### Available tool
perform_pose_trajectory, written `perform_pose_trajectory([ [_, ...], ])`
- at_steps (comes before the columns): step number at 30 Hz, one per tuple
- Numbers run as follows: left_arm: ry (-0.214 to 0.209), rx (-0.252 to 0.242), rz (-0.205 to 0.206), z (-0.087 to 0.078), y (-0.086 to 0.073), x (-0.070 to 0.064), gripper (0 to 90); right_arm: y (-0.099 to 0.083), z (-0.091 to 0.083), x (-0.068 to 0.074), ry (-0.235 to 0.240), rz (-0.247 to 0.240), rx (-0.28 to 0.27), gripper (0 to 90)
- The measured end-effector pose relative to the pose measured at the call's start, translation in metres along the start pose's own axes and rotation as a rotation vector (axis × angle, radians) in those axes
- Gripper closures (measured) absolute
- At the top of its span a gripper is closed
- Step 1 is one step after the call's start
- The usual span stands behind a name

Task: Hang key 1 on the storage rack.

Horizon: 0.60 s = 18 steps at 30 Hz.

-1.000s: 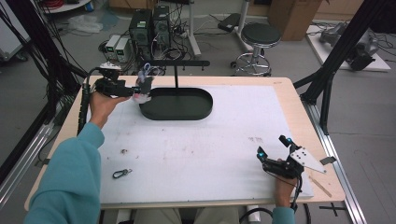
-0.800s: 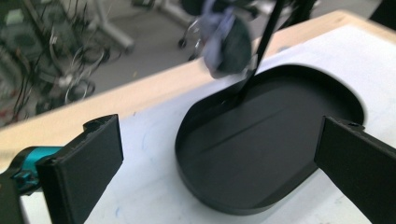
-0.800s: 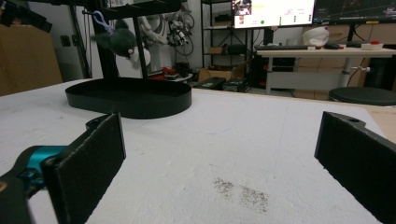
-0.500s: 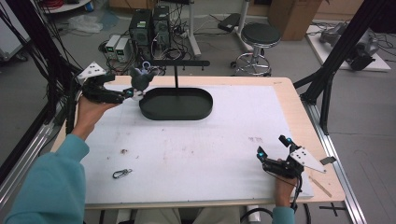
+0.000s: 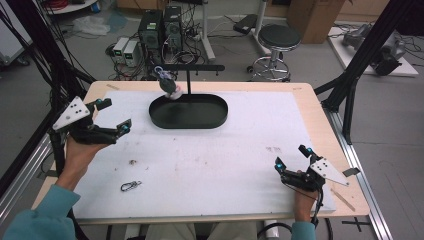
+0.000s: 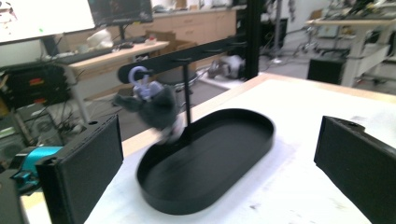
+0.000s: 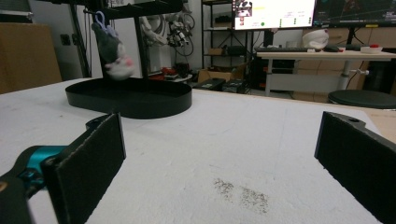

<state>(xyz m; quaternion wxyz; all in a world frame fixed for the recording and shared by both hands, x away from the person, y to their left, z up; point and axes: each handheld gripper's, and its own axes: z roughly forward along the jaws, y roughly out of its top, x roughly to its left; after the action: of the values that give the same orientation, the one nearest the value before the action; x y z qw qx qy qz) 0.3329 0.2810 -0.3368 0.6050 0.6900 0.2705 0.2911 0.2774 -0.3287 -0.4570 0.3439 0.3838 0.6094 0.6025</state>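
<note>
A grey plush keychain (image 5: pixel 169 85) hangs from the stand's crossbar (image 5: pixel 192 68) at twelve o'clock, over the black tray (image 5: pixel 210 117). The left gripper view shows its lilac clip (image 6: pixel 138 77). The left gripper (image 5: pixel 111 116), at nine o'clock, and the right gripper (image 5: pixel 291 159), at four, have jaws wide apart, holding nothing. No writing is readable.

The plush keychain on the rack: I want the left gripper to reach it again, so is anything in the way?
Nothing visible blocks it. The left gripper, open, faces the plush keychain across bare white mat; the keychain hangs from the rack's bar above the black tray.
</note>
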Motion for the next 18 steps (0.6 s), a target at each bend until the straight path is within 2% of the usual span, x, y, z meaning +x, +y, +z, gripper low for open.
perform_pose_trajectory([
  [5,-0.017,-0.01,-0.019,-0.012,-0.016,-0.011,1.7,0.0,0.0,0.0,-0.001,-0.002,-0.004,1.0],
  [10,-0.015,-0.024,-0.014,-0.021,-0.03,-0.02,1.7,0.0,0.0,0.0,-0.002,-0.005,-0.003,1.0],
  [13,-0.016,-0.006,-0.026,-0.023,-0.036,-0.022,1.7,0.0,0.0,0.0,0.0,-0.008,-0.004,1.0],
  [18,-0.007,0.003,-0.022,-0.023,-0.04,-0.022,1.7,0.0,0.0,0.0,-0.002,-0.008,-0.006,1.0],
])
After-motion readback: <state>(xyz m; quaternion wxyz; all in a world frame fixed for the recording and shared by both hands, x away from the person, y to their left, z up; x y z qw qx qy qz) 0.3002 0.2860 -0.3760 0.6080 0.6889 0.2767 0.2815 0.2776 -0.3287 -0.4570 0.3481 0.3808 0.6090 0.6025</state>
